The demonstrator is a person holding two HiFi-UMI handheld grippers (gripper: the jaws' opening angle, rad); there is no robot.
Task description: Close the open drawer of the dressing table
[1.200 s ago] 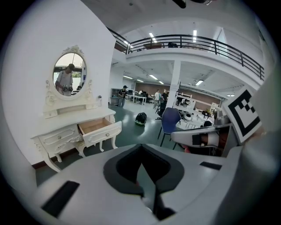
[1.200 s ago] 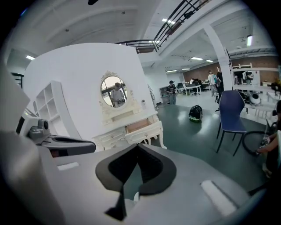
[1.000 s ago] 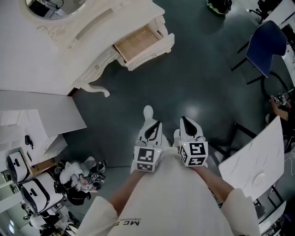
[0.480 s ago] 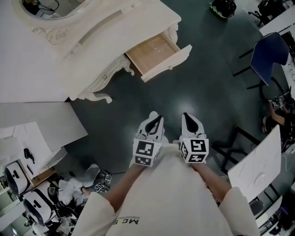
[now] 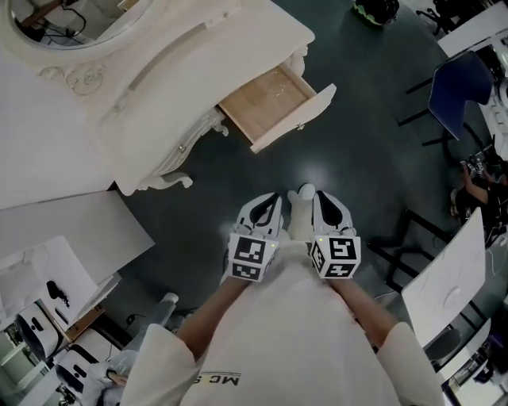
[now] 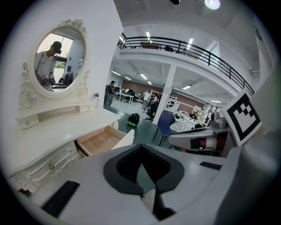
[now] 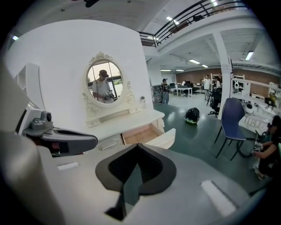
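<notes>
Now the left gripper [image 5: 272, 198] and the right gripper [image 5: 320, 197] hang side by side over the dark floor [image 5: 357, 151], each with its jaws pressed together. Ahead, well apart from both, the drawer [image 5: 299, 117] stands pulled out of the white dressing table [image 5: 182, 67] — wooden bottom showing — below the oval mirror [image 5: 55, 24]

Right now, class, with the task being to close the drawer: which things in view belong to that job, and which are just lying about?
Belongs to the job: open drawer, dressing table, left gripper, right gripper.
Just lying about: blue chair, black bag on the floor.
</notes>
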